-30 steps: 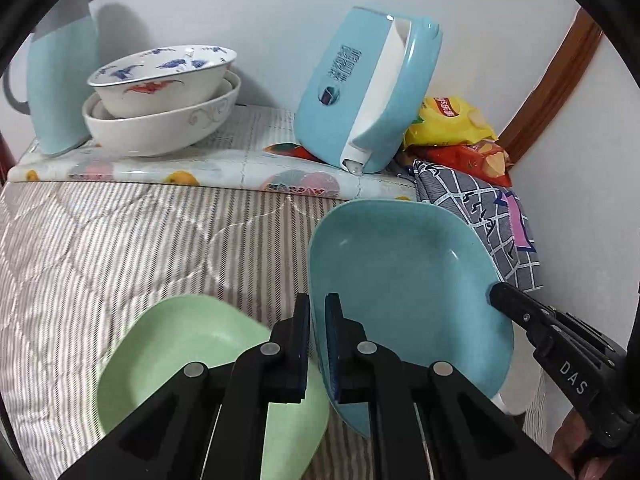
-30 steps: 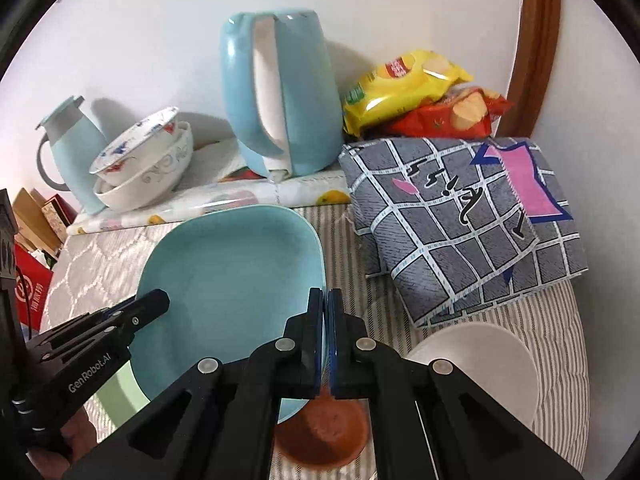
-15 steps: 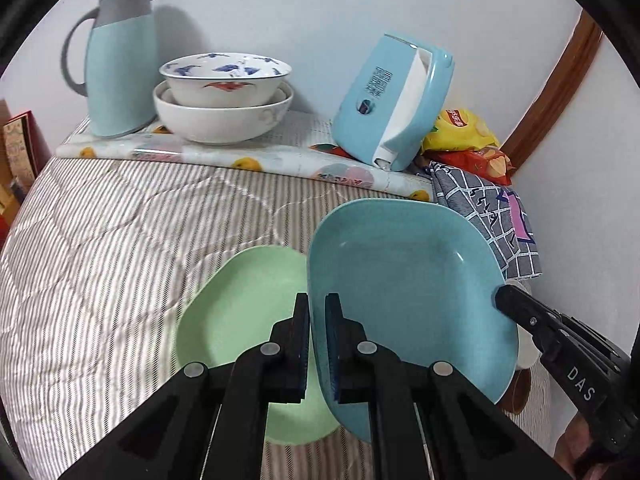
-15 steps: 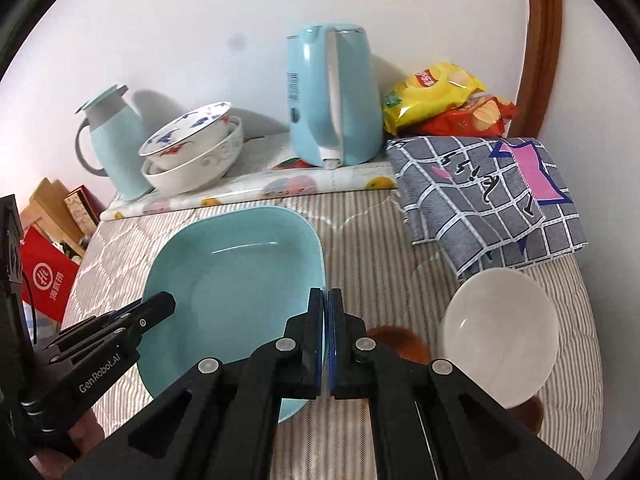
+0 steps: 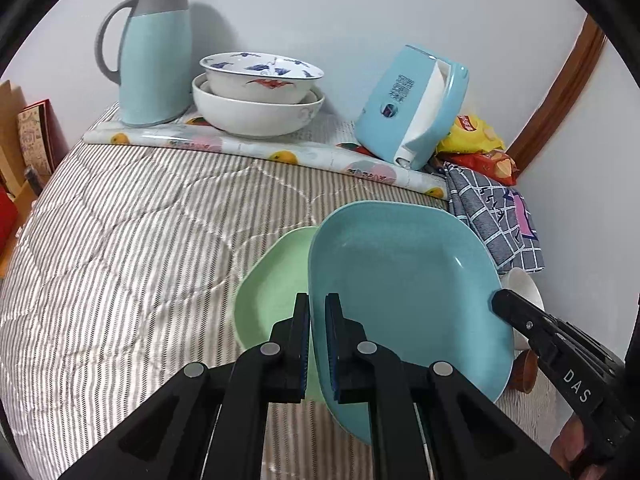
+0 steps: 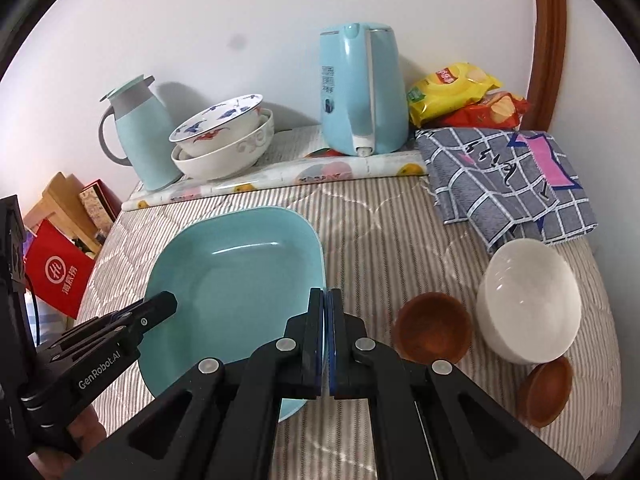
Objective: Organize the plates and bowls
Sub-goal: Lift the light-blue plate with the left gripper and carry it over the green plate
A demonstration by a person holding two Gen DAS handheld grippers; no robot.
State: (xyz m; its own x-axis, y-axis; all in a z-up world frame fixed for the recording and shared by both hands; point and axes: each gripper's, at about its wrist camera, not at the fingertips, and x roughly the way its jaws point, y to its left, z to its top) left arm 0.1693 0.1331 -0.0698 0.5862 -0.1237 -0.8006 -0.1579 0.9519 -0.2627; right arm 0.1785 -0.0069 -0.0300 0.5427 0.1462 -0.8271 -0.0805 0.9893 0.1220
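Observation:
Both grippers hold a square light blue plate (image 5: 404, 280) by opposite rims, lifted above the striped bedspread. My left gripper (image 5: 317, 312) is shut on its left rim. My right gripper (image 6: 325, 308) is shut on its right rim; the plate also shows in the right wrist view (image 6: 236, 276). A green plate (image 5: 268, 296) lies on the bedspread, partly under the blue one. A white bowl (image 6: 528, 300) and two small brown bowls (image 6: 434, 328) (image 6: 546, 390) sit at the right. Two stacked patterned bowls (image 5: 258, 96) stand at the back.
At the back stand a light blue jug (image 5: 154, 52), a blue kettle (image 6: 360, 88), a fruit-print mat (image 5: 256, 152) and snack bags (image 6: 460, 92). A checked cloth (image 6: 508, 180) lies at the right. Boxes and a red bag (image 6: 56, 276) stand beyond the left edge.
Both grippers have drawn back and up with the blue plate. The plate has shifted right over the green plate. More of the bedspread and the brown bowls now show.

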